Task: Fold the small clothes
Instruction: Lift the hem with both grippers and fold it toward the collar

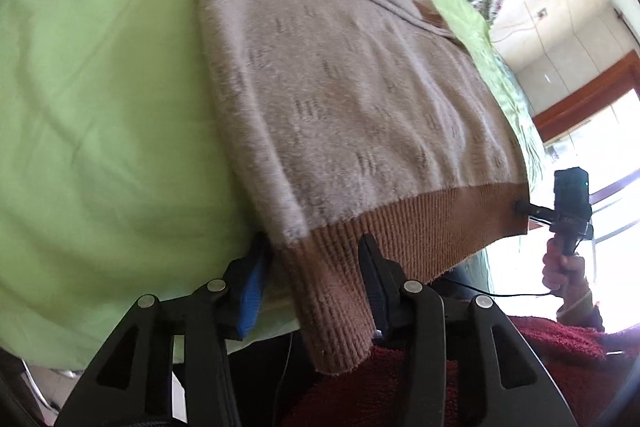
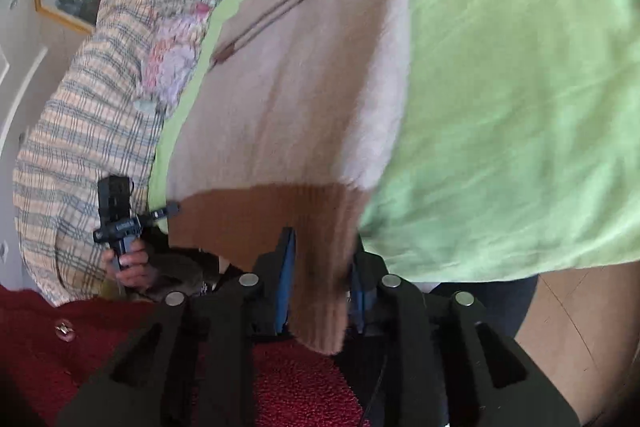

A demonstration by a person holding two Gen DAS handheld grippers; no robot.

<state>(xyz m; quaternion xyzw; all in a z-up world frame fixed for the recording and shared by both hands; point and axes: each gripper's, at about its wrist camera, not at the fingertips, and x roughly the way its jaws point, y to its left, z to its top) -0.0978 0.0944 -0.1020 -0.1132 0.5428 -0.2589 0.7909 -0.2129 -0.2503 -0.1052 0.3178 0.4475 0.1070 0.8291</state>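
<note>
Beige sweater (image 1: 352, 99) lies flat on the green bed sheet (image 1: 100, 107), its hem overhanging; left gripper (image 1: 316, 291) spread astride one corner, right gripper (image 2: 320, 287) nipping the other. Next: lift both, fold upward.

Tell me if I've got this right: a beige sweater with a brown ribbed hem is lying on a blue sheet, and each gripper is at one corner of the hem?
Almost. The sheet is light green, not blue, as both wrist views show. The rest holds: the beige sweater lies on it, with the left gripper and right gripper each at a corner of the brown ribbed hem.
</note>
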